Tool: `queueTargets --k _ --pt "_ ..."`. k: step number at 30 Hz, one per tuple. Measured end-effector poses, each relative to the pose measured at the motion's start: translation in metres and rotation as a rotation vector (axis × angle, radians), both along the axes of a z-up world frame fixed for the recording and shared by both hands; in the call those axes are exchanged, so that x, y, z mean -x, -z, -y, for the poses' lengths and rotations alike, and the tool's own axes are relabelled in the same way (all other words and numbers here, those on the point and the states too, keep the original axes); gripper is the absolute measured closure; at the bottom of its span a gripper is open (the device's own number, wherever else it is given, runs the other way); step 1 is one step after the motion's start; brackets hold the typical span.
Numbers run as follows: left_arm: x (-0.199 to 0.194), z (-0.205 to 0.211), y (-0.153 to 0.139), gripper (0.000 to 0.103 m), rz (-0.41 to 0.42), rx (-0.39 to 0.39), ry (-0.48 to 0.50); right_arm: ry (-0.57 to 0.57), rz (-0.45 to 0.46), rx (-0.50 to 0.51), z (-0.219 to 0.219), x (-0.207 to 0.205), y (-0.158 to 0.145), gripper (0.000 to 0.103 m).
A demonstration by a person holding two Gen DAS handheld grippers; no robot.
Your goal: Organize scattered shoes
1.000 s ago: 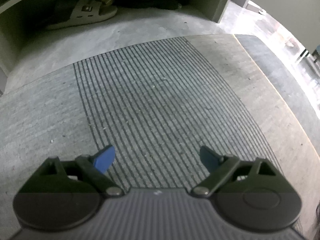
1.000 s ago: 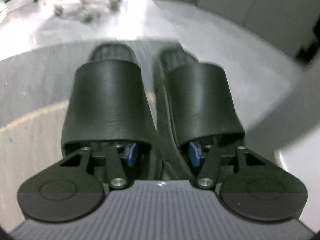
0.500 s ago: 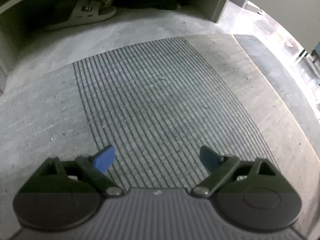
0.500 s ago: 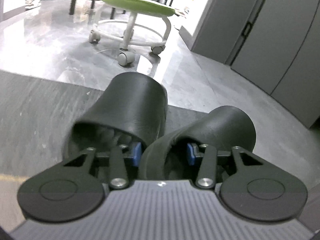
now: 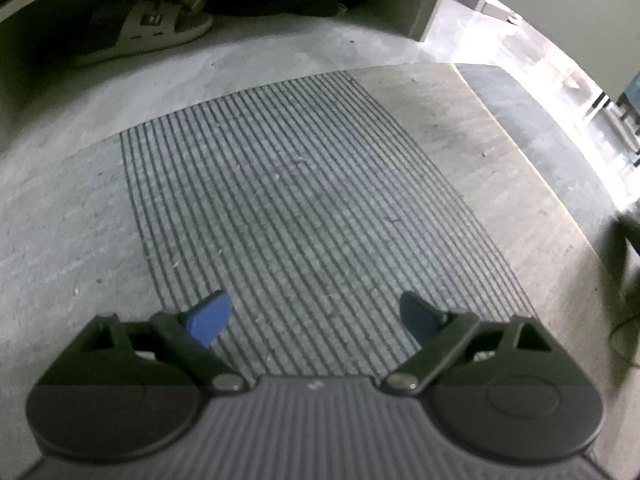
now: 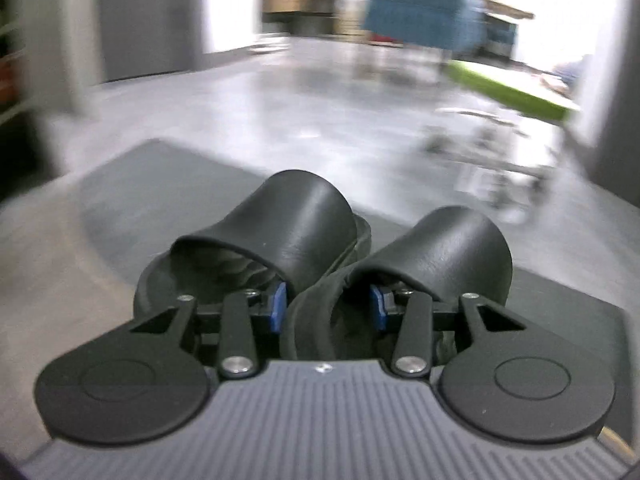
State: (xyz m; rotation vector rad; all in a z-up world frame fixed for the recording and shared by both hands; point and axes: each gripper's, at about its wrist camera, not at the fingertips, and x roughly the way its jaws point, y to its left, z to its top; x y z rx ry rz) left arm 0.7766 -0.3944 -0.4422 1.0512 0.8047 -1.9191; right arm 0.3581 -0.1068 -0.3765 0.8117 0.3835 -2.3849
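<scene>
The left wrist view is aimed steeply down, from close above, at a ribbed mat (image 5: 304,208) – a low shelf (image 5: 120,8) fills the upper left. The right wrist view is angled more shallowly across the floor (image 6: 280,112). Only grey matting is shared.

Dim foreground, blurred glaring background

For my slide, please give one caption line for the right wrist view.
Right gripper pinching a pair of black slides together, one finger inside each.
</scene>
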Motion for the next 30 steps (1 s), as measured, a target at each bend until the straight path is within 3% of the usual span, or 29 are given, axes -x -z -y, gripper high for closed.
queueTargets --k 3,6,9,10,14,17,19,20,22,27,30 --pt "-0.002 -0.001 -0.002 0.010 0.007 0.018 -0.013 -0.184 -0.027 -0.021 0.024 -0.034 0.008 0.058" --pt "-0.006 -0.002 -0.004 0.010 0.017 0.047 -0.018 -0.460 -0.052 -0.012 0.049 -0.083 0.019 0.057" --pt "-0.012 0.000 -0.007 0.010 0.022 0.069 -0.046 -0.617 -0.060 0.023 0.066 -0.107 0.025 0.057" --pt "-0.014 0.001 -0.008 0.010 0.023 0.070 -0.060 -0.726 -0.066 0.034 0.077 -0.119 0.028 0.057" --pt "-0.018 0.004 -0.011 0.010 0.016 0.067 -0.089 -0.969 -0.128 -0.002 0.093 -0.137 0.053 0.056" --pt "-0.017 0.001 -0.012 0.010 0.014 0.073 -0.074 -1.017 -0.204 -0.085 0.086 -0.142 0.077 0.055" --pt "-0.017 -0.001 -0.011 0.010 0.014 0.066 -0.069 -0.995 -0.183 -0.112 0.081 -0.138 0.083 0.055" --pt "-0.017 -0.002 -0.010 0.010 0.012 0.057 -0.068 -0.967 -0.151 -0.104 0.078 -0.134 0.081 0.053" --pt "-0.018 -0.003 -0.009 0.010 0.013 0.054 -0.065 -0.931 -0.103 -0.109 0.075 -0.135 0.079 0.030" --pt "-0.017 -0.002 -0.011 0.010 0.008 0.050 -0.068 -0.778 0.079 -0.109 0.056 -0.123 0.061 0.024" --pt "-0.018 -0.002 -0.011 0.010 0.006 0.051 -0.064 -0.647 0.235 -0.033 0.040 -0.107 0.045 0.024"
